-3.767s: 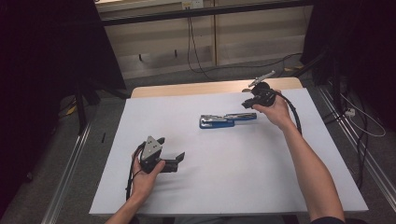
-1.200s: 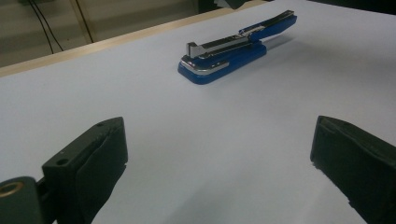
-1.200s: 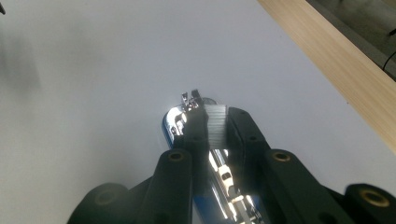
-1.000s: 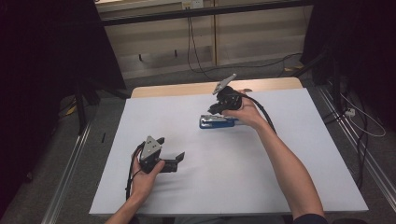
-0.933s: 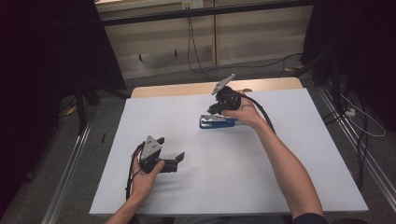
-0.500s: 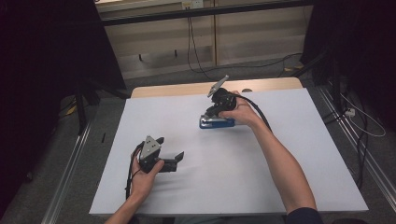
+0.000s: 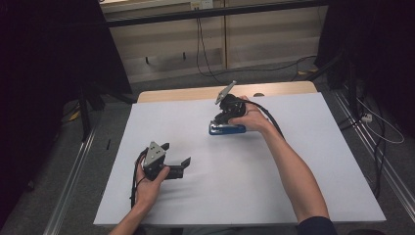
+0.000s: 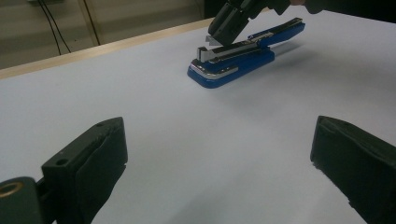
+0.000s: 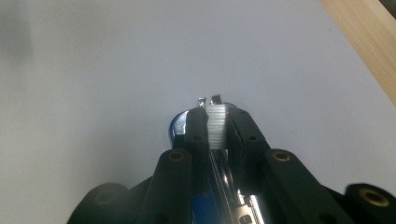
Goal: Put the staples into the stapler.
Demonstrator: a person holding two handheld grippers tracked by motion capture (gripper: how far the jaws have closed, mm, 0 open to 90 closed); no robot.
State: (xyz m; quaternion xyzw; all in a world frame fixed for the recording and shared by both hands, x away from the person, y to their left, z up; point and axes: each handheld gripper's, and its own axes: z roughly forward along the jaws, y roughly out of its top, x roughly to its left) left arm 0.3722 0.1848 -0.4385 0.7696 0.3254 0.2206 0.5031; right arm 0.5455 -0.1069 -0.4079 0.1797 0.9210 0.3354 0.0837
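Resting low at the near left, unmoved since earlier: left gripper (image 7: 172, 159), jaws wide apart on nothing. Shifted leftward from the far right edge onto the blue stapler (image 7: 226, 129): right gripper (image 7: 219, 117), clamped on a strip of staples (image 9: 215, 124) over the open magazine. Stapler mid-table, long axis lying left-right, nose pointing left.

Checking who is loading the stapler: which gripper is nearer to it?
Right. The right gripper is over the stapler, jaws shut on a strip of staples at its open front. The left gripper rests apart, open, near the table's front.
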